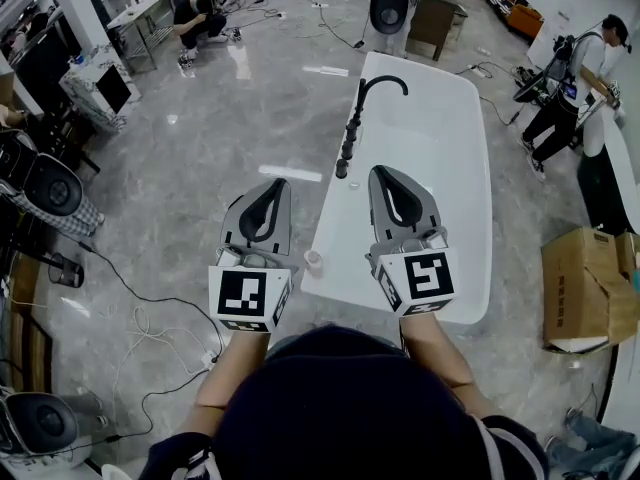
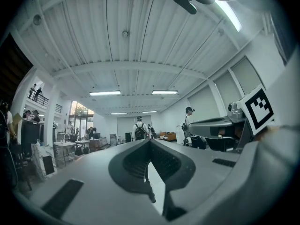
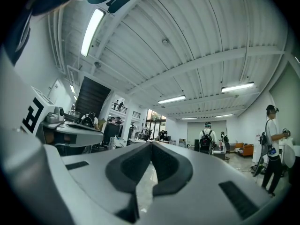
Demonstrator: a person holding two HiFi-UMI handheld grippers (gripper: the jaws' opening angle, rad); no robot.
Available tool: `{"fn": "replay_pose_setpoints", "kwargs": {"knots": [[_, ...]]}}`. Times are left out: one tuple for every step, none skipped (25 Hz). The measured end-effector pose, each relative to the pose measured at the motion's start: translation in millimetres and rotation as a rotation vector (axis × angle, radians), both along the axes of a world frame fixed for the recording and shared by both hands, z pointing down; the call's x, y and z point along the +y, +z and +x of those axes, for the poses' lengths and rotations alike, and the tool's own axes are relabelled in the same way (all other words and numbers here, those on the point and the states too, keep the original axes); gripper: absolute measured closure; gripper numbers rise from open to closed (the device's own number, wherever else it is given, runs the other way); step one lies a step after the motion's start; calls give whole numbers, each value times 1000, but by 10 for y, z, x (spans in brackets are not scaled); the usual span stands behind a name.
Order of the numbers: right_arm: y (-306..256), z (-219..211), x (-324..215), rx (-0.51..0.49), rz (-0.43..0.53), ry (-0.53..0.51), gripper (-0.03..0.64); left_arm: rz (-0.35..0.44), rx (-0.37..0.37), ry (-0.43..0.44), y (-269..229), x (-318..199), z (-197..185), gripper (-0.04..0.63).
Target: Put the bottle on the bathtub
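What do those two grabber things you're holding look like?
Both the left gripper and right gripper are grey, with black-lined jaws shaped like a teardrop loop. Each carries a white cube printed with black square markers. The sleeves are dark with light stripes.

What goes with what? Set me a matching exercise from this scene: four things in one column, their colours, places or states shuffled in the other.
1. faucet
2. bottle
3. cardboard box
4. left gripper

A. brown, on the floor right of the bathtub
B. black, on the bathtub's left rim
C. jaws together, empty, left of the bathtub
D. pale, at the bathtub's near left corner

Pairs: 1-B, 2-D, 3-A, 4-C
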State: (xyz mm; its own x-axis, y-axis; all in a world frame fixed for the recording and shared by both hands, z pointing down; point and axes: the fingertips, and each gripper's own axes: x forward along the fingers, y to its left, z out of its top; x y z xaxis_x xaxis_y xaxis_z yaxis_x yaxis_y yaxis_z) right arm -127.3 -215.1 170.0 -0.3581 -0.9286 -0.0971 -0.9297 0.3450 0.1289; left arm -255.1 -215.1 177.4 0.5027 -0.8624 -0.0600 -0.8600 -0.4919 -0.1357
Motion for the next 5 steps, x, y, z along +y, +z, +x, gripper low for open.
{"fn": "replay_pose_setpoints", "kwargs": {"knots": [[-4, 11, 5, -1, -1, -1, 584, -1, 0, 0, -7, 8, 15, 574], [-10, 20, 10, -2, -2, -3, 584, -2, -1, 0, -14, 14, 28, 574], [-18, 27, 13, -2, -1, -5, 584, -3, -1, 0, -21, 18, 39, 574], [-25, 33, 15, -2, -1, -6, 584, -3, -1, 0, -28, 22, 50, 574], [-33, 39, 17, -1, -1, -8, 584, -3, -2, 0, -35, 26, 60, 574]]}}
